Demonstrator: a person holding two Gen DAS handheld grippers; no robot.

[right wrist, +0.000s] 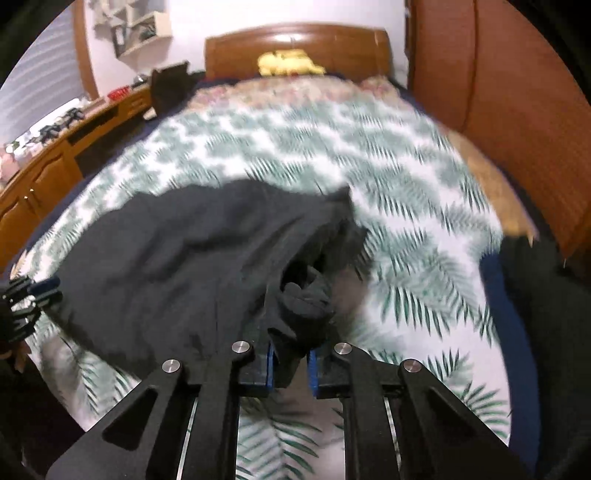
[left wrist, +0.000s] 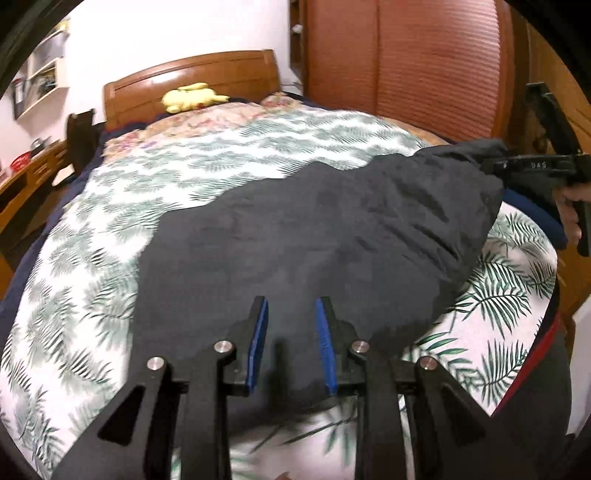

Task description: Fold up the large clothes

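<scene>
A bed [left wrist: 110, 229] with a palm-leaf cover fills the room, its wooden headboard [left wrist: 192, 79] against a white wall [left wrist: 166, 33] at the far end. A reddish-brown wardrobe [left wrist: 424, 55] stands right; a wooden dresser [right wrist: 55, 166] and wall shelves [left wrist: 44, 74] stand left.

I see the garment [left wrist: 314, 229] spread on the bed cover [left wrist: 110, 206]. Behind it a plush toy [left wrist: 192, 96] lies before the headboard [left wrist: 192, 79]; a wardrobe [left wrist: 406, 55] stands right.
</scene>
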